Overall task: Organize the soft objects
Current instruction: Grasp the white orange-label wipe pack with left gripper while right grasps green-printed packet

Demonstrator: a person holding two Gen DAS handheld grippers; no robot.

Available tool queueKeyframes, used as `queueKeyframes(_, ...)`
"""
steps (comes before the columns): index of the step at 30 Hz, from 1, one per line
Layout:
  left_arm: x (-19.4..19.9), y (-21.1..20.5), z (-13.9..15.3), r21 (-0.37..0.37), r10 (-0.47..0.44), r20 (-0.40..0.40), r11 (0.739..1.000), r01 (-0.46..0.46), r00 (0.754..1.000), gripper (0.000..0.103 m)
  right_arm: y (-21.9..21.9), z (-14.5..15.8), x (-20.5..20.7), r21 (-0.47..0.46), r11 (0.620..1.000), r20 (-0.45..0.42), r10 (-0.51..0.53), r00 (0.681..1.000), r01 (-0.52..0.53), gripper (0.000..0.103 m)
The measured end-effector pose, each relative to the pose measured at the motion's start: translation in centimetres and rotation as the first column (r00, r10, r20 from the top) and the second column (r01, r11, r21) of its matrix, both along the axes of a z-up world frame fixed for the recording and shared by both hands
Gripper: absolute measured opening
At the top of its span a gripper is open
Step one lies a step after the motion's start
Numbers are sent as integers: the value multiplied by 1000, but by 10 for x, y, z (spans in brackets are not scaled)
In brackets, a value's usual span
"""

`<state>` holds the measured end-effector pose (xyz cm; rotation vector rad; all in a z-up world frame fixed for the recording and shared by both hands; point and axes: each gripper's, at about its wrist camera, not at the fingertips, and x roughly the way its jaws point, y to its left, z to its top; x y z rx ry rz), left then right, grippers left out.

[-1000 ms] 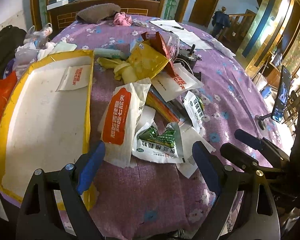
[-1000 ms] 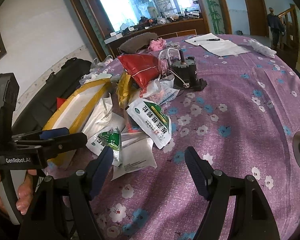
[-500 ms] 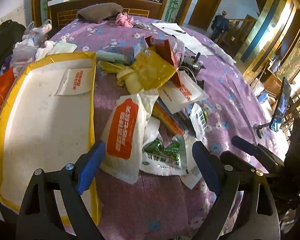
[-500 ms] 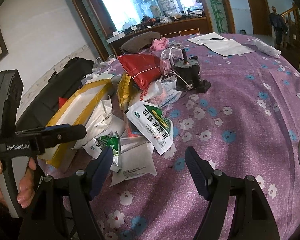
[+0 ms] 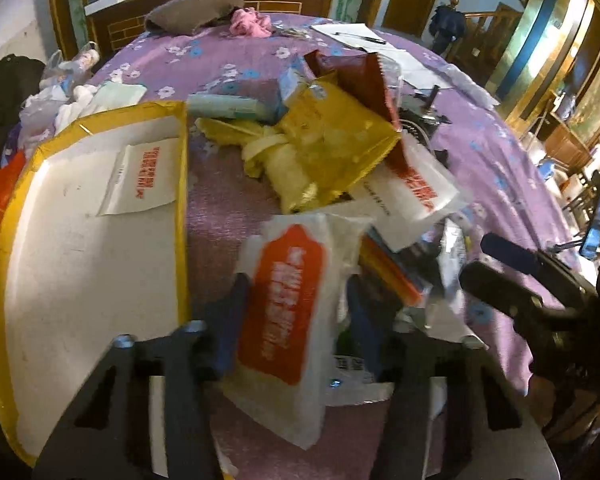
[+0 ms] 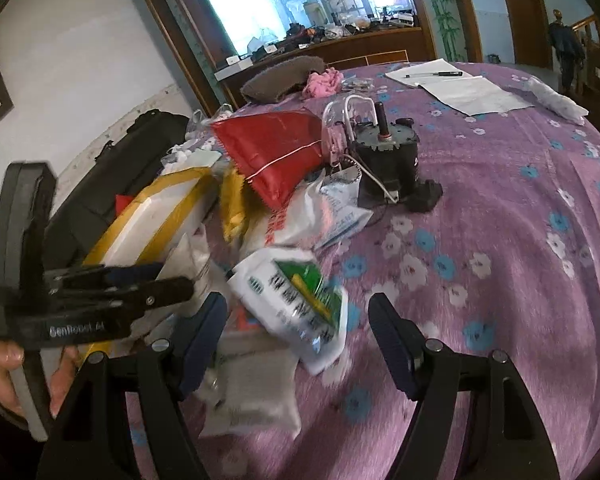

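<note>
White packet with orange label (image 5: 288, 312): lies on the table (image 5: 228, 216) at the near end of a heap of soft packets, just beside the yellow-edged white tray (image 5: 80, 264). Left tool (image 5: 296, 312): its jaws have just been closing and stand one on each side of this packet; blur prevents confirming that the pads press on it. Right tool (image 6: 296, 332): jaws wide, nothing gripped, poised above a white packet with green print (image 6: 296, 300) and a plain white packet (image 6: 252, 392) below it. A hand (image 6: 4, 376) grips the left tool's handle at the left edge of the right wrist view. Further into the heap: a yellow foil bag (image 5: 336, 148), a red foil bag (image 6: 276, 156) and a white packet with red lettering (image 5: 416, 196). One small white packet (image 5: 144, 176) lies in the tray. A black device (image 6: 388, 164) stands beyond the heap on the purple flowered cloth. Papers (image 6: 460, 88) lie at the far side.
</note>
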<state>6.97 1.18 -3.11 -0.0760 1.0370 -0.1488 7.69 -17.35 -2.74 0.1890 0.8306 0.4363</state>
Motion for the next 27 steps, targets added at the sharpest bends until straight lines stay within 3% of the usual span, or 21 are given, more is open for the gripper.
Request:
queueKeyframes(2, -2, 4, 1, -23, -1, 12, 1000, 2, 1000, 35, 2, -8, 7, 11, 1000, -30, 6, 1000, -6, 69)
queueKeyframes(5, -6, 5, 5, -6, 4, 37, 1000, -4, 999, 27, 2, -18, 8, 38, 999, -62, 12, 998, -10, 51)
queueKeyframes(7, -8, 7, 6, -36, 8, 38, 999, -7, 999, 23, 1, -20, 4, 41, 999, -62, 6, 998, -3, 31)
queueKeyframes(8, -9, 9, 8, -42, 16, 46, 999, -14, 999, 21, -1, -19, 1, 54, 999, -59, 5, 998, -2, 28)
queueKeyframes(9, -10, 10, 9, -46, 17, 51, 999, -14, 999, 20, -3, -17, -2, 54, 999, -52, -4, 999, 6, 14)
queueKeyframes(12, -14, 14, 12, -79, 21, 56, 997, -16, 998, 17, -7, -15, -10, 58, 998, -41, -8, 999, 11, 6)
queueKeyframes(20, -32, 28, 31, -194, 46, 84, 981, -29, 995, 16, -14, 6, -37, 67, 998, 32, -10, 999, 8, 0)
queueKeyframes(22, -34, 29, 34, -184, 50, 91, 982, -33, 995, 16, -6, 7, -36, 19, 1000, 20, 19, 1000, -20, 1)
queueKeyframes(24, -35, 30, 32, -205, 48, 78, 978, -31, 996, 16, -9, 1, -31, 36, 999, 6, -1, 1000, 0, 2)
queueKeyframes(26, -36, 30, 30, -211, 47, 71, 977, -31, 996, 16, -10, -6, -18, 61, 998, -60, -1, 998, 4, 7)
queueKeyframes(27, -37, 30, 29, -206, 48, 70, 978, -33, 996, 16, -10, -8, -13, 57, 998, -82, -4, 997, 8, 24)
